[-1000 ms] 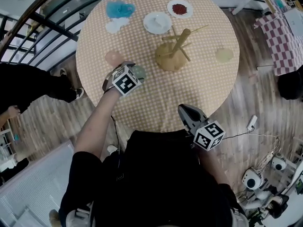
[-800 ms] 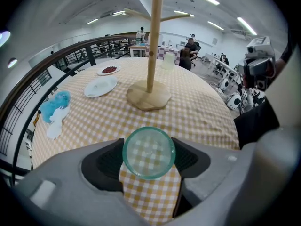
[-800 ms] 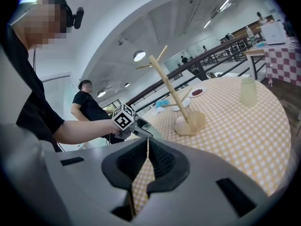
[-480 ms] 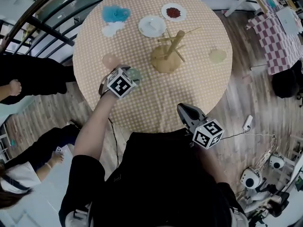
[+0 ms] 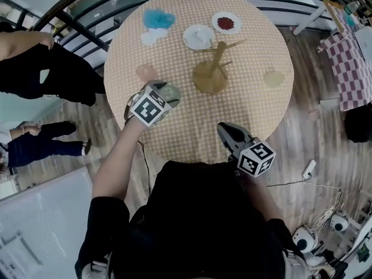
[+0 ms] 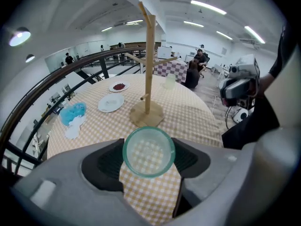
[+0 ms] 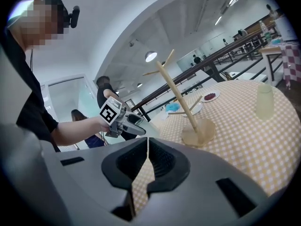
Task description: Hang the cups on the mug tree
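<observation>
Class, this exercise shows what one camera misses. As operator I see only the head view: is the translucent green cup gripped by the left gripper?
Observer: Yes; the left gripper view shows the translucent green cup clamped between the fingers of the left gripper.
Operator: And the other?
Observer: In its own view the right gripper has its fingers shut together, empty.
Operator: Anything else?
Observer: The pale yellow translucent cup stands upright, apart from the wooden mug tree.
</observation>
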Motion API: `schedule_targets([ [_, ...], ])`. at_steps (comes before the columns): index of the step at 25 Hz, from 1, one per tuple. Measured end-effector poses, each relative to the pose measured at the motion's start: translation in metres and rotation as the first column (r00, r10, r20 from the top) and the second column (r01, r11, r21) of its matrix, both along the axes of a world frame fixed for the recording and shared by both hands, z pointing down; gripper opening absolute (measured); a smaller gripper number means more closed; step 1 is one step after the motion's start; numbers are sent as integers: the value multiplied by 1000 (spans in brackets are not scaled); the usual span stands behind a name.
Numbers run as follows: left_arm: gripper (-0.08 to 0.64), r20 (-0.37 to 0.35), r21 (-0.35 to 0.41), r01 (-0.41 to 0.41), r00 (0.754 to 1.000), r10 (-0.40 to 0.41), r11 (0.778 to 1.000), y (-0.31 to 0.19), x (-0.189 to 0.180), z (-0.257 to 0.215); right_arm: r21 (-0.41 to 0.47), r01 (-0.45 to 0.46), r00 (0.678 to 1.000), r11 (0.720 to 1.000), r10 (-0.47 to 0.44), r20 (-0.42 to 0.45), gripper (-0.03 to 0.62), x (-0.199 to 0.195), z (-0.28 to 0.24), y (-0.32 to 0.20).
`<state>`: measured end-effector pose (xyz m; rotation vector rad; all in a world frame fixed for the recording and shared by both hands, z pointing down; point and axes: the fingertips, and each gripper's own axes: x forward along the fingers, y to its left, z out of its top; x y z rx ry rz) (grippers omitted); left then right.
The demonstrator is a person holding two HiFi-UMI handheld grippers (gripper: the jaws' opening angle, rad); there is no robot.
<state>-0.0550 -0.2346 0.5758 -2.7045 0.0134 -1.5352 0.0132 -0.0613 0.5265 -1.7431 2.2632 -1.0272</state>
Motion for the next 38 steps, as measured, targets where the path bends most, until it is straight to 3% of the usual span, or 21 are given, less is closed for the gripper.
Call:
schedule_targets([
  [10, 316, -49, -4, 21, 999, -21, 1000, 23, 29, -52, 35, 38, 999, 999, -39, 38, 18, 14, -3, 8],
  [24, 316, -86, 76, -38, 995, 45, 996, 23, 76, -82, 38, -25, 999, 999, 24, 39, 18, 34, 2, 31],
  [32, 316, -71, 119, -75, 994, 83, 990, 14, 94, -75, 26, -54, 998, 998, 53, 34, 18, 39, 3, 37],
  [38, 316, -37, 80, -92, 995, 95, 992, 8, 95, -48, 2, -70, 997, 998, 70, 27, 18, 41, 7, 40],
])
